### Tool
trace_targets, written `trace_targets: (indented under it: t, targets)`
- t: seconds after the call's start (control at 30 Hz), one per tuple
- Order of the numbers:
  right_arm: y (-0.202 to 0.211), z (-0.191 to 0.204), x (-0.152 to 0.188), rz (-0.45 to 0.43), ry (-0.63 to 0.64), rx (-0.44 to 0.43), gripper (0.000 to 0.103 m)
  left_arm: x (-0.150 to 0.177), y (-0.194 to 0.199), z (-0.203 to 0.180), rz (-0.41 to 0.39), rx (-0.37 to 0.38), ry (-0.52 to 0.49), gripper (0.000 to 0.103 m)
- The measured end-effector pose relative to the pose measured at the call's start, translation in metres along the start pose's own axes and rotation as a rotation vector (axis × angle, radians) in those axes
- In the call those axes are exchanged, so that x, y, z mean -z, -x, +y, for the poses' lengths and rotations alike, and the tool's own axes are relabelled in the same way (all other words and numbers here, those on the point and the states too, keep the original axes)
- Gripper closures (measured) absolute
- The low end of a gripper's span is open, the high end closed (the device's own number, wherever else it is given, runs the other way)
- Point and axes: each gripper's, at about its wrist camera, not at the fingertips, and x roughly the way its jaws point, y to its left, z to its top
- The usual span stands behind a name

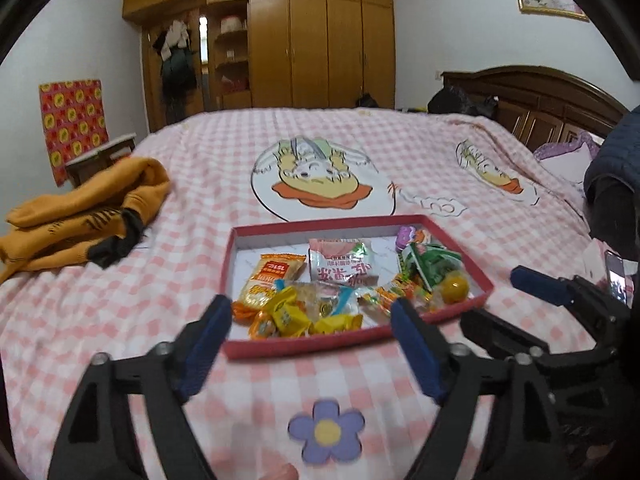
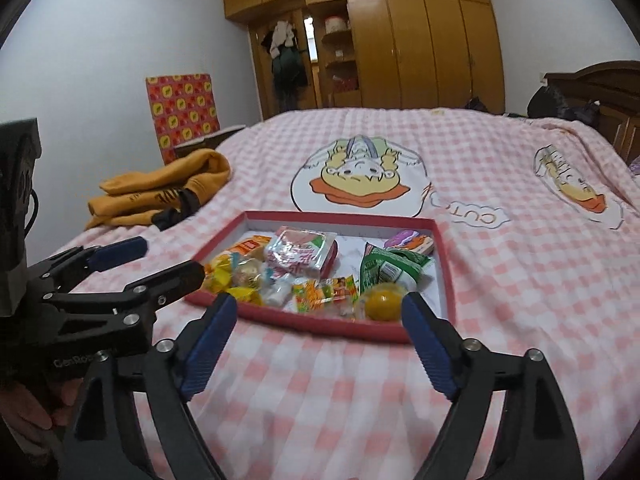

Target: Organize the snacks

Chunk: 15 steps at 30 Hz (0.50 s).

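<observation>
One shallow red tray (image 1: 452, 240) sits on the bed (image 1: 200, 168), on the pink checked cover, and everything else is easiest placed from it. Inside the tray the snacks lie in a loose heap: one pink-and-white packet (image 1: 342, 262) near the middle, one orange biscuit packet (image 1: 270, 278) to its left, one green packet (image 2: 386, 270) toward the right end, one purple-topped packet (image 2: 406, 237) in the far right corner, and one round yellow jelly cup (image 2: 382, 302) at the near right edge. Along the near edge there are perhaps four or five small yellow wrapped sweets (image 1: 286, 314), though the wrappers overlap too much to count surely. Two hand-held grippers hang just short of the tray's near rim, both with jaws spread wide and nothing between them: the left hand-held gripper (image 1: 310, 322) toward the tray's left half, the right hand-held gripper (image 2: 318, 316) toward its right half. One folded orange garment (image 1: 84, 212) lies well to the left of the tray. One wooden wardrobe (image 1: 304, 36) stands far behind it.
</observation>
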Motion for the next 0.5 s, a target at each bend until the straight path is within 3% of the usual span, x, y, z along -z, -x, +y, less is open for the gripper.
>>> trace_targets:
  t: [0.17,0.3,0.4,0.5]
  targets:
    - [0.036,0.014,0.025,-0.065,0.031,0.030,0.011,0.025,0.036,-0.004,-0.035,0.014,0.008,0.009]
    - [0.039,0.018,0.051,-0.149,0.066,0.093,0.009,0.048,0.039,-0.002,-0.081,0.021,0.036,0.007]
    - [0.030,0.010,0.051,-0.112,0.027,0.099,0.009,0.061,0.032,-0.002,-0.101,0.026,0.040,0.007]
    - [0.024,0.003,0.052,-0.085,-0.001,0.093,0.009,0.065,0.021,0.000,-0.065,0.043,0.051,0.007]
